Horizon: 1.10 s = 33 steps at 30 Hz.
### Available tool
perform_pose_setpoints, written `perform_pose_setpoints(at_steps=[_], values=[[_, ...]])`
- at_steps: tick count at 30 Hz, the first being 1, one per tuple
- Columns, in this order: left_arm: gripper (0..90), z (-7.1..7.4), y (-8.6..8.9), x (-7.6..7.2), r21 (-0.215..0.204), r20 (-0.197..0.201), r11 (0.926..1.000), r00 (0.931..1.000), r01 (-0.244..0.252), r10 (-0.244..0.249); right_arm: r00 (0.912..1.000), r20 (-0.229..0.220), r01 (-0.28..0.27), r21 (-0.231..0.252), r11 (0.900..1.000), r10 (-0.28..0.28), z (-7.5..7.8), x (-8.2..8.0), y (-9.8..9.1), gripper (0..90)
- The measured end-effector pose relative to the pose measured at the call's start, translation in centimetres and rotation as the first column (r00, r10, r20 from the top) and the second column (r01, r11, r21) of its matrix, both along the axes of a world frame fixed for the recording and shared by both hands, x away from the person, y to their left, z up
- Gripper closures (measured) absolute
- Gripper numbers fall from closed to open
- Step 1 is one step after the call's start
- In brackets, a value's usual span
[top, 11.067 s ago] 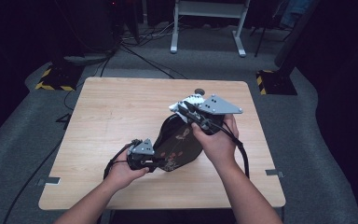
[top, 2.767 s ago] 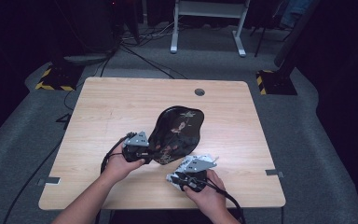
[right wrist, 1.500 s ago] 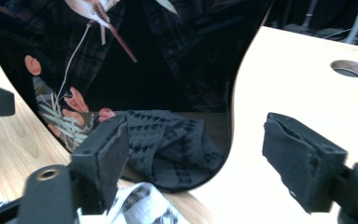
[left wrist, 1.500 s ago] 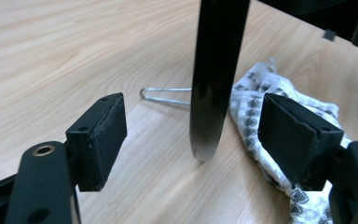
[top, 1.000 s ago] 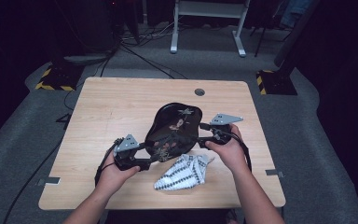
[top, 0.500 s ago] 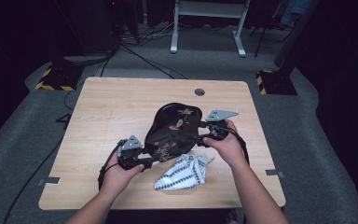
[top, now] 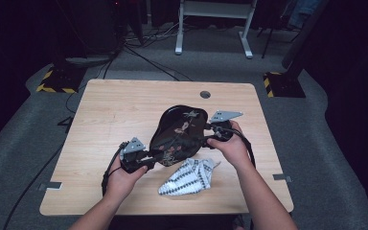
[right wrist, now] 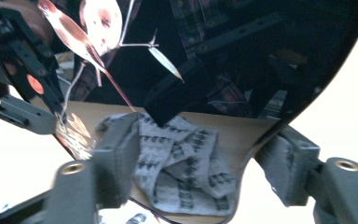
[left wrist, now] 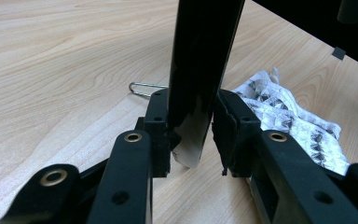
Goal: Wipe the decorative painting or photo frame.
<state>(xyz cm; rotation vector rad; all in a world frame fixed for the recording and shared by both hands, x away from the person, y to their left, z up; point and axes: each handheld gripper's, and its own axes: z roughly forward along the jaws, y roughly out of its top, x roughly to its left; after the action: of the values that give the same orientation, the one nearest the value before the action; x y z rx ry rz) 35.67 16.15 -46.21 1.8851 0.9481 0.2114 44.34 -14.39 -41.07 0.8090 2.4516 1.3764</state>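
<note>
Tray point(top: 179, 134) rim now between closing left gripper point(top: 146, 160) jaws; right gripper point(top: 210, 139) jaws apart, narrowing slightly.

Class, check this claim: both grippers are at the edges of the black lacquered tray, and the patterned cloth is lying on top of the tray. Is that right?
Not quite. The patterned cloth lies on the table beside the black lacquered tray, toward the person, as the high view shows. The left gripper and right gripper are indeed at the tray's edges.

A fixed camera overlooks the table point(top: 124, 110) from above, while both gripper cameras sit close, sharing the patterned cloth point(left wrist: 289, 116).
</note>
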Motion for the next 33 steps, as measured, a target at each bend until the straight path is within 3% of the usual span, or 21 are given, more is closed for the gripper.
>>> perform_pose_setpoints(at_steps=[6,9,11,13,17,24,29,33], values=[[65.7,0.1,0.4,0.4,-0.009,-0.023,0.9998,0.9996,-0.016,0.016,0.9992,-0.020,0.034,0.026,0.9991,-0.033,0.2,-0.2,-0.1,42.9],[65.2,0.4,0.6,0.7,0.022,-0.014,0.9996,0.9997,-0.018,0.018,0.9986,-0.034,0.041,0.025,0.9988,-0.041,0.6,-0.4,0.1,43.9],[64.4,0.6,0.8,1.0,0.002,-0.039,0.9998,0.9991,-0.018,0.018,0.9981,-0.035,0.050,0.009,0.9987,-0.050,1.0,-0.6,0.3,43.9],[62.7,0.9,1.1,1.4,-0.025,-0.056,0.9995,0.9982,-0.019,0.018,0.9958,-0.043,0.082,0.025,0.9963,-0.081,1.5,-0.9,0.5,45.6],[57.3,1.7,1.4,2.2,-0.048,-0.043,0.9982,0.9985,-0.035,0.033,0.9930,-0.043,0.111,0.040,0.9930,-0.109,2.1,-1.2,0.5,48.0],[51.3,2.9,1.7,3.7,-0.079,-0.023,0.9960,0.9990,-0.041,0.039,0.9816,-0.067,0.184,0.089,0.9788,-0.179,2.8,-1.9,0.1,54.2],[45.7,2.7,1.4,5.0,-0.078,-0.013,0.9965,0.9995,-0.031,0.030,0.9780,-0.016,0.209,0.090,0.9739,-0.208,3.0,-2.7,0.0,56.8],[40.7,2.3,1.1,6.0,-0.069,-0.033,0.9976,0.9994,-0.007,0.005,0.9723,-0.009,0.233,0.071,0.9698,-0.233,2.9,-3.4,0.2,58.8]])
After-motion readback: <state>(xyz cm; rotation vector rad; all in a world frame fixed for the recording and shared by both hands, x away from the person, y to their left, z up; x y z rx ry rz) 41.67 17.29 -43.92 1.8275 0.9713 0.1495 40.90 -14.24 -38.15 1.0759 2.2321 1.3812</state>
